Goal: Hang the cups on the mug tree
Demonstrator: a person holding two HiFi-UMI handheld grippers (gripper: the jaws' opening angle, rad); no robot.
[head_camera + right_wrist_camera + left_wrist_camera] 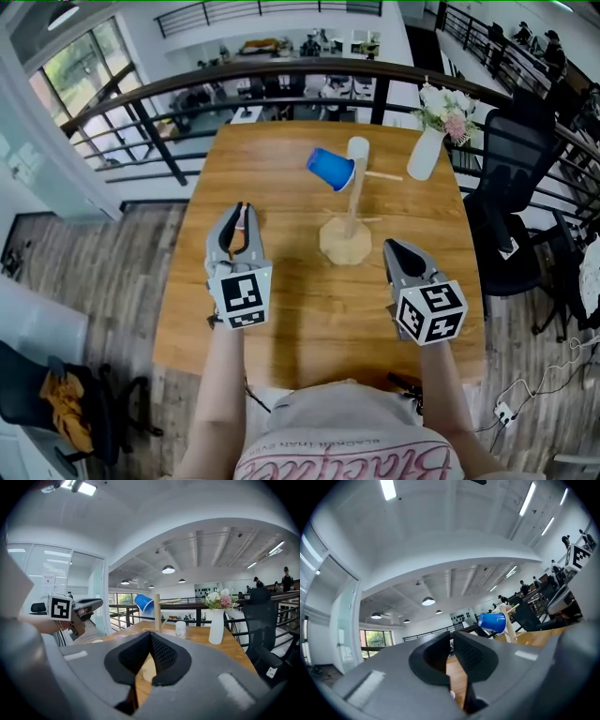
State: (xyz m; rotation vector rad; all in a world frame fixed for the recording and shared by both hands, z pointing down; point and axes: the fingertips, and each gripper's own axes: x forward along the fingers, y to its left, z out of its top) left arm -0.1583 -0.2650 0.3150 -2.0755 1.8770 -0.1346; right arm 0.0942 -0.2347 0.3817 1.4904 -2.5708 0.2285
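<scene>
A wooden mug tree (346,240) stands mid-table on a round base. A blue cup (330,169) hangs tilted on one of its left pegs; it also shows in the left gripper view (492,621) and the right gripper view (144,603). A small white cup (358,147) stands on the table just behind the tree. My left gripper (241,210) is left of the tree, shut, with nothing between its jaws (452,639). My right gripper (388,246) is to the right of the base, also shut and empty (150,637).
A white vase with flowers (425,155) stands at the table's far right corner. A black railing (281,80) runs behind the wooden table (281,309). A black office chair (511,187) stands to the right of the table.
</scene>
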